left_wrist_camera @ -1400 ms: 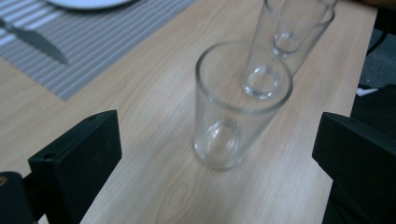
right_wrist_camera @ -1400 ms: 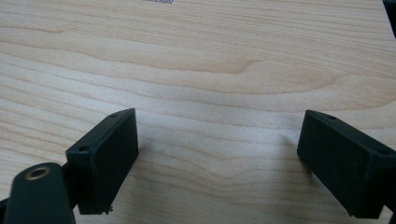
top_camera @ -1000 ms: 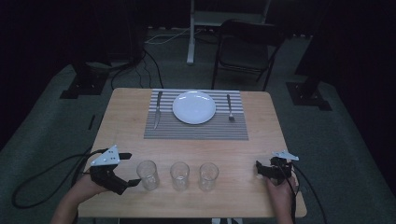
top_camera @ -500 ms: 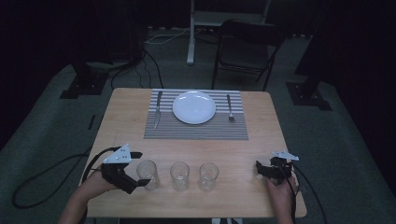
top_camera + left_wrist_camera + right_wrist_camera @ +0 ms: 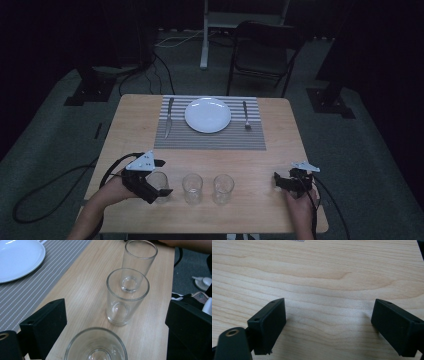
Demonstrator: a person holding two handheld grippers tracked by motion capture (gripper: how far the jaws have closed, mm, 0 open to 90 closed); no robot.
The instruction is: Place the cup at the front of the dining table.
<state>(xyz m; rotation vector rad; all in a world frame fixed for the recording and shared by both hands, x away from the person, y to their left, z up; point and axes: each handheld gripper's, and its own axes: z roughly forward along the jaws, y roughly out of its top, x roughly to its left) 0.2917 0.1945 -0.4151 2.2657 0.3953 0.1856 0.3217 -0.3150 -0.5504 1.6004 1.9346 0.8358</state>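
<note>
Each bare forearm ends in a black two-jaw gripper, the left gripper [image 5: 159, 184] and right gripper [image 5: 280, 181] being topped by a grey three-cornered plate and trailed by a black cable.

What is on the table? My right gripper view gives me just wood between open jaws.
Observer: Three empty glasses stand in a row, to the left of the right hand-held gripper.
Operator: And the other hand-held gripper?
Observer: The left hand-held gripper has the leftmost glass between its jaws, untouched; the jaws have just been closing.
Operator: Anything farther back?
Observer: A white plate on a striped placemat, knife left, fork right.
</note>
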